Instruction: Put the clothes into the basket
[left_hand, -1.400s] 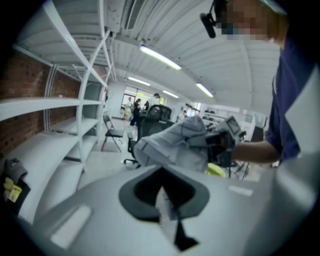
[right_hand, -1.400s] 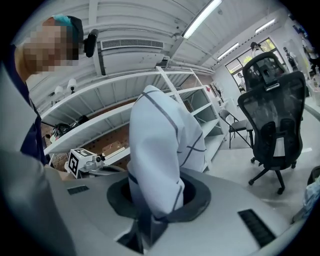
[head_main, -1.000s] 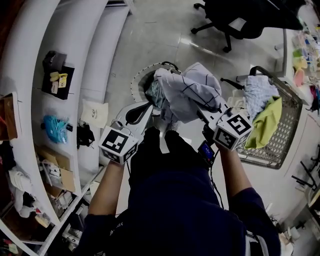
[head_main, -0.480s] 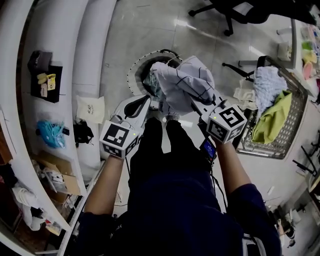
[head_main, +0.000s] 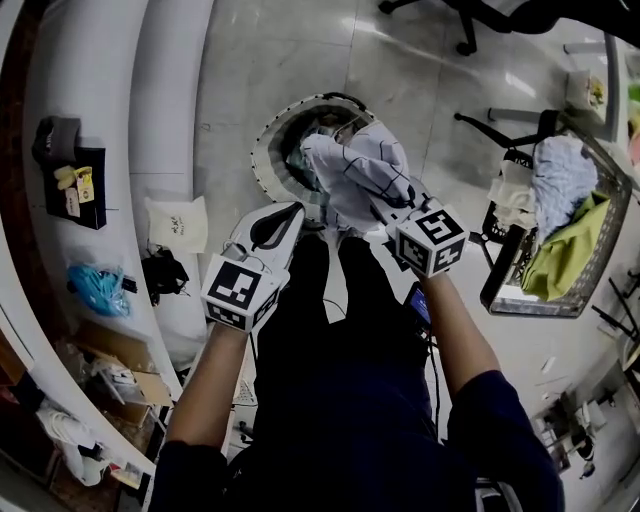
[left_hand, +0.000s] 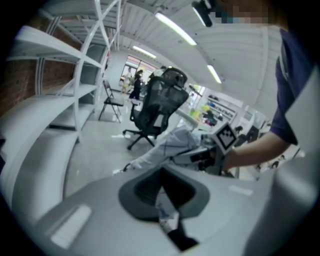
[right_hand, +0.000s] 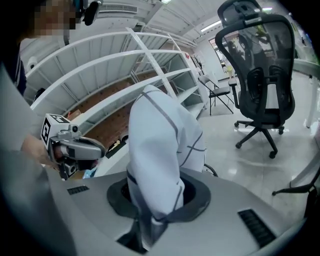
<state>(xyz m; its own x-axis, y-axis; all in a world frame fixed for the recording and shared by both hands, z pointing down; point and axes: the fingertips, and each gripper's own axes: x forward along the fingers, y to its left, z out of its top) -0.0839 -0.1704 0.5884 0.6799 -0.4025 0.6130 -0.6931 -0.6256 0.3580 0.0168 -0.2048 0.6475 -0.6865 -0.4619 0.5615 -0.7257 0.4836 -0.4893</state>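
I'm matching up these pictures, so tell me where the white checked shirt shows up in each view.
Head view: shirt at upper centre, gripped by the right claw.
Left gripper view: shirt at centre, just left of the right claw.
Right gripper view: shirt at centre, rising from the claw's jaws.
Shared landmark: white shelves, at left, upper left, upper left.
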